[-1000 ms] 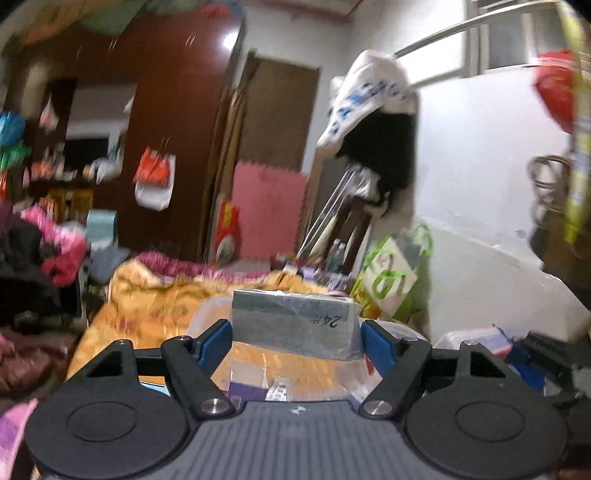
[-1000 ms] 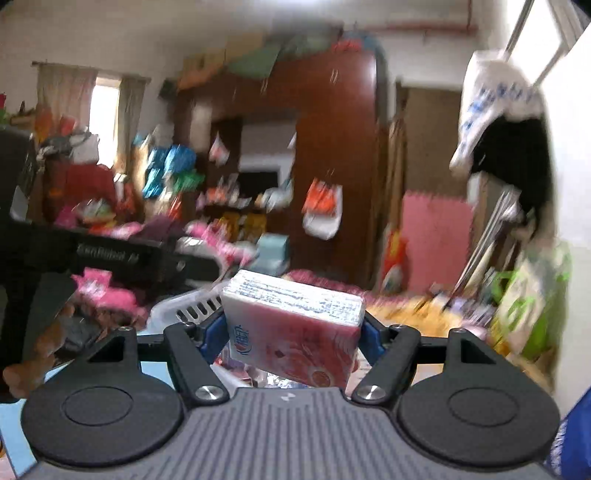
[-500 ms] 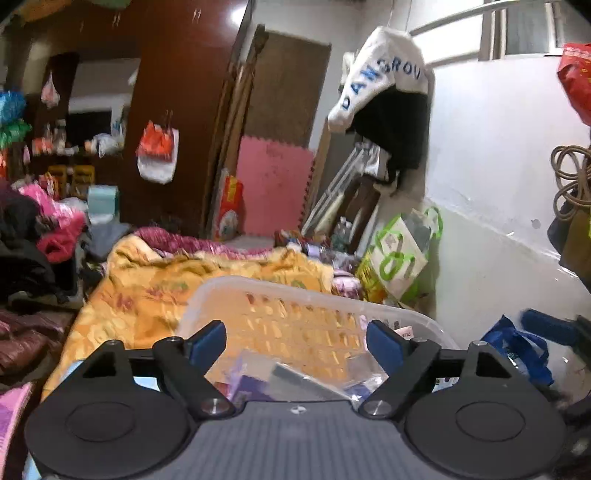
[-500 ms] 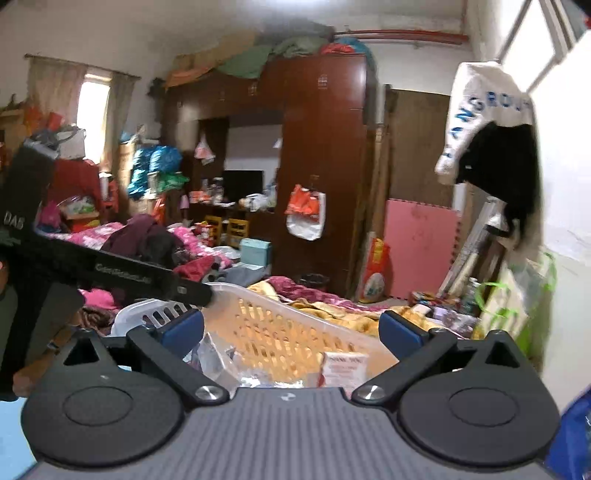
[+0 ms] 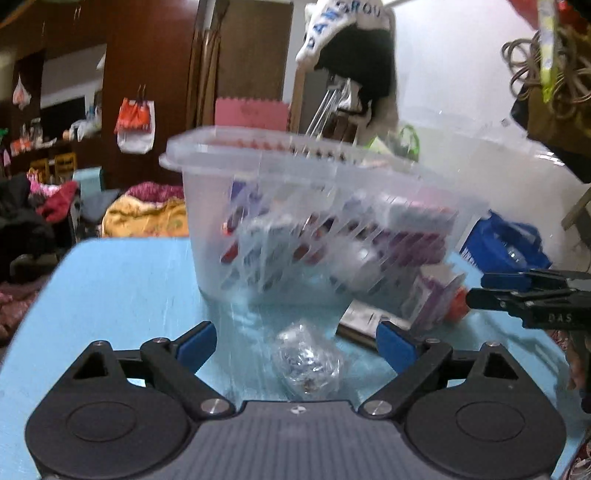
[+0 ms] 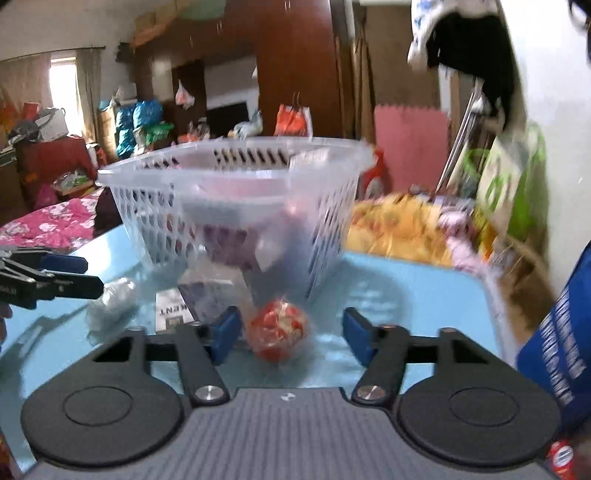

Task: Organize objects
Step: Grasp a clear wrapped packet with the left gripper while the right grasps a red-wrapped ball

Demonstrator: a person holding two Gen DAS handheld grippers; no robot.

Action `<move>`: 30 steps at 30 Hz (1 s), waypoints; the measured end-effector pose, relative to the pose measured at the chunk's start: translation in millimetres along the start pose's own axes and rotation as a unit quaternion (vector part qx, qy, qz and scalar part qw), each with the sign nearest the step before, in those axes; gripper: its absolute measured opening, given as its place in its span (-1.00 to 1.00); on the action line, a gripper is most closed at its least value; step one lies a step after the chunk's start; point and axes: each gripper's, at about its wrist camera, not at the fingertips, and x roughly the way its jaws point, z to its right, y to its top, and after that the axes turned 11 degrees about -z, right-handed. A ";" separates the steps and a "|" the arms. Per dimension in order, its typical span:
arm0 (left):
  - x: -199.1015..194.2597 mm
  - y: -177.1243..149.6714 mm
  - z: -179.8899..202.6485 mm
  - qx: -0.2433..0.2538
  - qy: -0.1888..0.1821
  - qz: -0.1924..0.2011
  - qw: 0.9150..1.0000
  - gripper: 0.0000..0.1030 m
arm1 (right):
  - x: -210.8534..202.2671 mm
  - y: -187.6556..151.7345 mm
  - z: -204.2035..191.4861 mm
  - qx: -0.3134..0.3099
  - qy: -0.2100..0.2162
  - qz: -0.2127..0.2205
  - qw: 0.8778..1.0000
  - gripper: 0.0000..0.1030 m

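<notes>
Left gripper (image 5: 297, 341), fingers wide, frames a silvery wrapped bundle (image 5: 306, 360) on the blue desk (image 5: 122, 280) | right gripper (image 6: 291, 334), fingers wide, frames a red wrapped ball (image 6: 279, 334) | beyond, the full basket (image 6: 236, 206) likely awaits both.

Behind the light blue bench (image 5: 122, 280), a dark brown wardrobe (image 6: 295, 74) fills the far wall, with an orange-and-white bag (image 6: 293, 120) hanging on its front. A pink foam mat (image 6: 410, 147) leans upright beside it. A white garment with blue lettering (image 5: 343, 22) hangs high on the right. Yellow patterned bedding (image 5: 147, 218) lies heaped beyond the bench, and a curtained window (image 6: 66, 96) glows at far left.
</notes>
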 end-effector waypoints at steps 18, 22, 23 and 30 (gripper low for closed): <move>17.7 -6.2 28.6 0.040 0.040 -0.040 0.998 0.64 | -19.0 -32.9 -9.4 0.011 0.014 0.038 0.999 -0.16; 15.7 -8.7 27.3 0.036 0.042 -0.031 0.998 -0.01 | -25.3 -36.8 -24.6 -0.010 -0.008 0.059 0.998 -0.16; 10.2 -11.2 27.0 0.037 0.044 -0.016 0.998 -0.01 | -25.4 -37.2 -26.5 -0.013 -0.013 0.061 0.998 -0.16; -6.4 -20.0 23.7 0.039 0.013 0.023 0.999 0.00 | -29.9 -38.5 -24.4 -0.008 -0.002 0.086 0.996 -0.16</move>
